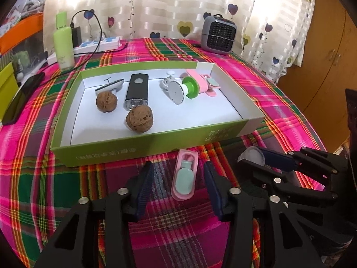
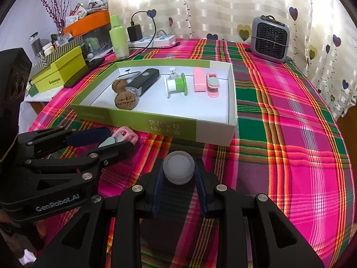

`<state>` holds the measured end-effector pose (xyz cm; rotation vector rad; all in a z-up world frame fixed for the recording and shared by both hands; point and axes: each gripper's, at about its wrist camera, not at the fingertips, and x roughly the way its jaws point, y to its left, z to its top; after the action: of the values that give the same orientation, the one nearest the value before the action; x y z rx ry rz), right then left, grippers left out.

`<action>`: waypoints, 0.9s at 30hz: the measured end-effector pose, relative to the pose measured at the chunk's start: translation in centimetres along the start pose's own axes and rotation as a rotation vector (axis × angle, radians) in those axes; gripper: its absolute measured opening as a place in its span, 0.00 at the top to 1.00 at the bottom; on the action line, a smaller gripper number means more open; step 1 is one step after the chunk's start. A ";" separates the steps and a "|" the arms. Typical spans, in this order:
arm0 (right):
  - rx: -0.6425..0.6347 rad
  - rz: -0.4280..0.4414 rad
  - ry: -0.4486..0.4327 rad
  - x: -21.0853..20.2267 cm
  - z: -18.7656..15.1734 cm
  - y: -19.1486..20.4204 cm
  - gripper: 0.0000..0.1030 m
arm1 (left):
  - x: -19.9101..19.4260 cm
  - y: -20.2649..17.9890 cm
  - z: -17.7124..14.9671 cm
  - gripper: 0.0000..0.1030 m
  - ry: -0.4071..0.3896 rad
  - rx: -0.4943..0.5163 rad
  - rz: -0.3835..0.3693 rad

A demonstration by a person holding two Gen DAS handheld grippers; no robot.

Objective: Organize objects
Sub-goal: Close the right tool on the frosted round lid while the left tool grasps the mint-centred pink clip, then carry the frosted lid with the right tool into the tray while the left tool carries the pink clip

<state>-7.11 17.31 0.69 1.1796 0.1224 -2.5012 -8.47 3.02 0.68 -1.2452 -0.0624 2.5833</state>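
A pink clip with a mint-green pad [image 1: 183, 179] lies on the plaid cloth just in front of the shallow green box [image 1: 145, 150]. My left gripper [image 1: 178, 167] straddles it, open, with a gap on both sides of the clip. In the right wrist view the same left gripper [image 2: 118, 139] shows at the left, around the clip [image 2: 128, 134]. My right gripper [image 2: 178, 163] is shut on a white round ribbed cap [image 2: 178, 170], low over the cloth. Inside the box [image 2: 133, 120] lie two walnuts [image 1: 139, 118], a black flashlight [image 1: 136, 91], a green-and-white spool [image 1: 187, 88] and pink clips [image 2: 206, 82].
At the back of the table stand a green bottle [image 1: 64, 42], a power strip with a charger [image 1: 98, 43] and a small grey heater [image 1: 218, 34]. A dark phone [image 1: 22, 98] lies at the left edge. A yellow-green box [image 2: 60, 71] sits off the table's left side.
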 end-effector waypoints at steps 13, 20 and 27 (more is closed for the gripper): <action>0.001 0.000 0.004 0.1 -0.1 0.0 0.72 | 0.3 -0.3 0.2 0.75 -0.009 0.008 0.041; 0.001 0.000 0.002 0.1 -0.1 0.0 0.72 | 0.2 0.0 0.2 0.84 -0.014 -0.002 0.031; 0.003 0.000 -0.002 0.0 -0.2 0.0 0.72 | 0.0 0.0 0.1 0.84 -0.025 -0.004 0.039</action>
<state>-6.94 17.33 0.56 1.1789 0.1178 -2.5034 -8.55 2.97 0.77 -1.2278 -0.0477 2.6334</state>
